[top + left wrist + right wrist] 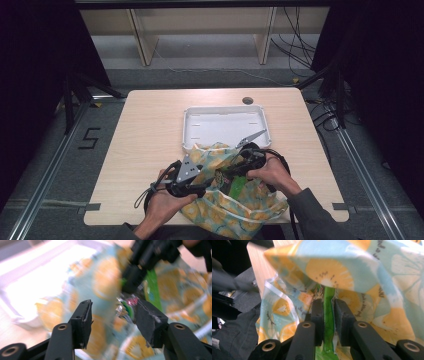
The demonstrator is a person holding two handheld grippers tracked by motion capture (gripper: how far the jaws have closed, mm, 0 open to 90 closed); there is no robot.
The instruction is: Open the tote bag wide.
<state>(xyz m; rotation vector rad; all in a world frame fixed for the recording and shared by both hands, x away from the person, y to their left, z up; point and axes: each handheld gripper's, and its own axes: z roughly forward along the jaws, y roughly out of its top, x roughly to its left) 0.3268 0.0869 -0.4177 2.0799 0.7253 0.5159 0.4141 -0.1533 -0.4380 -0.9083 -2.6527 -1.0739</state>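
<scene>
Starting at the left: left gripper [202, 186], jaws apart with nothing pressed between the pads, its view blurred, hovering at the near-left edge of the lemon-print bag [235, 202], which spreads just beyond its tips. Right gripper [231, 176], to the right of the left one, jaws clamped on a green packet [328, 315] standing upright between the pads at the bag's mouth. White tray [192, 131] lies on the table [145, 135] beyond both grippers, the bag's far corner touching its near rim.
</scene>
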